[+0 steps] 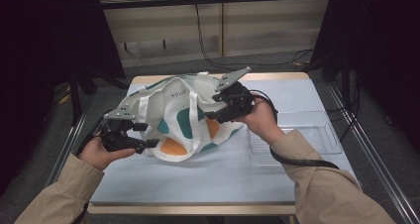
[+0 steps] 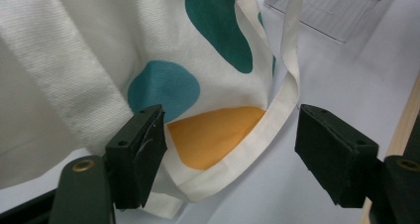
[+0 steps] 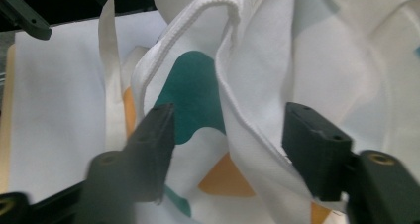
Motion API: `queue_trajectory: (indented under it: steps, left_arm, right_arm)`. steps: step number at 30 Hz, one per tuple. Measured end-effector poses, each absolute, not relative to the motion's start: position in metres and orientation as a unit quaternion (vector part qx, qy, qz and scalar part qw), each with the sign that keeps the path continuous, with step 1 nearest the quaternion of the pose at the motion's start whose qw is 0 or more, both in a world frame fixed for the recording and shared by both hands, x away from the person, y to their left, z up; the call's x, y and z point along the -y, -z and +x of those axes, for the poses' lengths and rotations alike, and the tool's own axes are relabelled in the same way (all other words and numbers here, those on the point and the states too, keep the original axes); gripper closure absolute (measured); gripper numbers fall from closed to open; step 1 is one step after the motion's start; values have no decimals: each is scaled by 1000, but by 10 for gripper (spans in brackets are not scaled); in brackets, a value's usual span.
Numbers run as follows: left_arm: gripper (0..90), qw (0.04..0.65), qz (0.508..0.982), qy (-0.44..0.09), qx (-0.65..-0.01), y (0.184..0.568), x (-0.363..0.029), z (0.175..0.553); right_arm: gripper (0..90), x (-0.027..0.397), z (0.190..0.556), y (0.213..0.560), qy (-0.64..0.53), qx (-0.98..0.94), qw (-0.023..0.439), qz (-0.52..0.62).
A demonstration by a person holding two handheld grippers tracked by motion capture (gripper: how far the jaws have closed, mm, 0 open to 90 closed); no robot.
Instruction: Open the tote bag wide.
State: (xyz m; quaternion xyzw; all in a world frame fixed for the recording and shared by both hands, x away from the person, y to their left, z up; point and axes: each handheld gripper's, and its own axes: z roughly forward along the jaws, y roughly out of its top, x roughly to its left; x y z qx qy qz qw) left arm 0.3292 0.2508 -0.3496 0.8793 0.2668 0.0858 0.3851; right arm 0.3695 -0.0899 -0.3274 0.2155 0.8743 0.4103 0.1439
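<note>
The desk (image 1: 213, 179) had a pale blue-grey top with a light wooden edge showing along its far and near sides. A white cloth tote bag (image 1: 183, 115), printed with teal and orange blobs, lay crumpled on the left and middle part of the top, its straps draped loosely over it. To the right of the bag a clear plastic tray (image 1: 307, 135) sat flat on the surface, just beside the bag. The near half of the top lay bare.
</note>
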Motion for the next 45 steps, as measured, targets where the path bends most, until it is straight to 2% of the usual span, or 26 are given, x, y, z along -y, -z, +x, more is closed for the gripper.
queue_trajectory:
  steps: [6, 7, 8, 10, 13, 19, 23, 27, 45]
  left_arm:
    - [348, 396, 874, -89, -267, 342, -251, 329]
    - [374, 399, 873, -89, -267, 341, -251, 330]
    - [374, 399, 873, -88, -267, 340, -251, 330]
    - [411, 392, 876, -91, -268, 337, -249, 330]
    - [432, 391, 876, -89, -267, 335, -247, 332]
    - [536, 394, 874, -91, -269, 326, -243, 335]
    - [641, 391, 876, -94, -265, 320, -242, 339]
    - [668, 389, 877, -97, -265, 315, -240, 342]
    - [703, 392, 872, -110, -273, 296, -236, 358]
  right_arm:
    - [518, 82, 363, 333, -376, -888, 150, 217]
    - [590, 81, 360, 335, -372, -889, 149, 220]
    - [590, 81, 360, 335, -372, -889, 149, 220]
    - [693, 85, 359, 337, -374, -890, 137, 223]
    - [717, 87, 358, 339, -374, -890, 132, 226]
    - [810, 95, 356, 342, -385, -886, 112, 232]
    - [845, 100, 353, 347, -382, -889, 100, 230]
    - [852, 103, 352, 350, -384, -889, 94, 231]
    - [863, 111, 345, 363, -378, -894, 78, 230]
